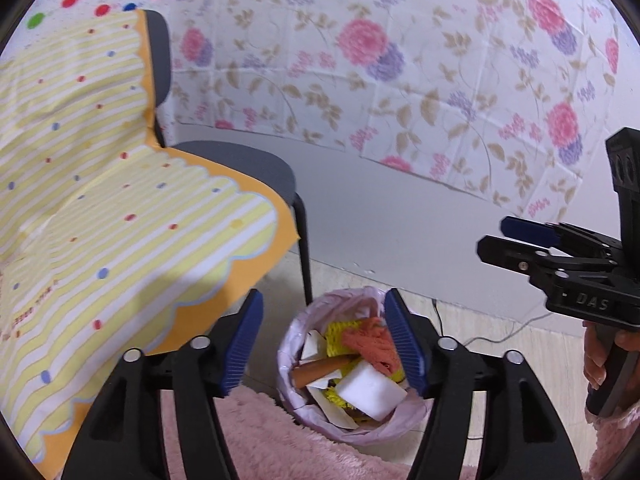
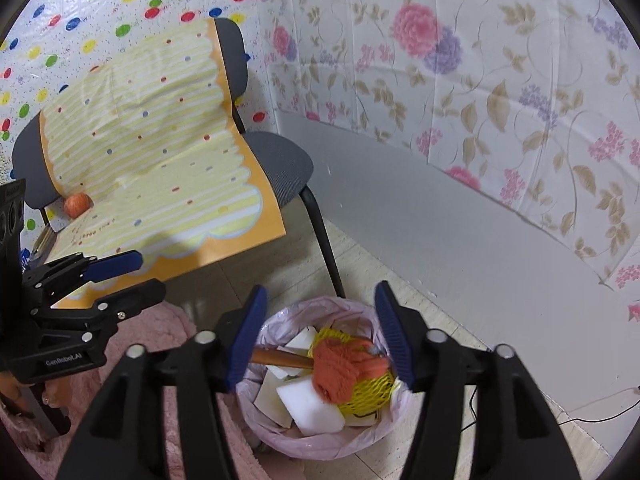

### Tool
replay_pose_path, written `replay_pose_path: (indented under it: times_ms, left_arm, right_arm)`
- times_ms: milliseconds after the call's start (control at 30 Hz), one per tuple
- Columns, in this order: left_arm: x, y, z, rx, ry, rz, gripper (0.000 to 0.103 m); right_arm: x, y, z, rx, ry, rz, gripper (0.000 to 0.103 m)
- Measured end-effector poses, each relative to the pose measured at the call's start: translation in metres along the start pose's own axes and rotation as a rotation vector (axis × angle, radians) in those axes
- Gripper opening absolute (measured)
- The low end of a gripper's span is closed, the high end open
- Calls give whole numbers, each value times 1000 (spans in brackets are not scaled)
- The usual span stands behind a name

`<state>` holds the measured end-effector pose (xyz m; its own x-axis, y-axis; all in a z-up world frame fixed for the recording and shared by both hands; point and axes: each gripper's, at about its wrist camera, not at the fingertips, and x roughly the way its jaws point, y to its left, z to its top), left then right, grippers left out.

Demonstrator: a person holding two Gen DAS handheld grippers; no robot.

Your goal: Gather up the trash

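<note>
**Two open grippers over a full bin**

Left gripper (image 1: 324, 340) and right gripper (image 2: 318, 336) both gape wide, holding nothing. Just beyond, at six o'clock, the lined bin (image 2: 280, 436) holds orange yarn (image 2: 340, 368), yellow netting (image 2: 368, 396), white foam (image 2: 310, 404). Chair (image 2: 280, 164) at ten o'clock.

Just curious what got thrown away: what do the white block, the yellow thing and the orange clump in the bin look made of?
White block: probably foam, matte with soft edges. Yellow thing: plastic-looking mesh netting, open holes visible. Orange clump: fuzzy yarn or knit, with visible strands. Bin: lined with a thin, crinkled, translucent pinkish plastic bag.
</note>
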<state>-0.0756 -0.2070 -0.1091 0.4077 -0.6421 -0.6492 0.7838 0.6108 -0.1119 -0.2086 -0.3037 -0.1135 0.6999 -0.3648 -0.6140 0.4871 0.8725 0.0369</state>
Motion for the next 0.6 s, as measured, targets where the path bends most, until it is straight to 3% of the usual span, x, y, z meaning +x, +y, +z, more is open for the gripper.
replay_pose_path:
  times_ms: [67,133,233,600]
  left_arm:
    - [-10,4,1,-12,-19,28,81]
    - [-20,9,1,-23,-34,52,87]
    - [-36,17,3,-38,-41,92,88]
    - [-97,74,-3,-230,-1,356,92]
  right_arm:
    - [-6,5,3,-1,-17,8,74]
    - [-12,10,7,-5,-36,18,83]
    - [-17,19,15,-21,-55,22,97]
    - [-18,78,54,-104,-65,202,97]
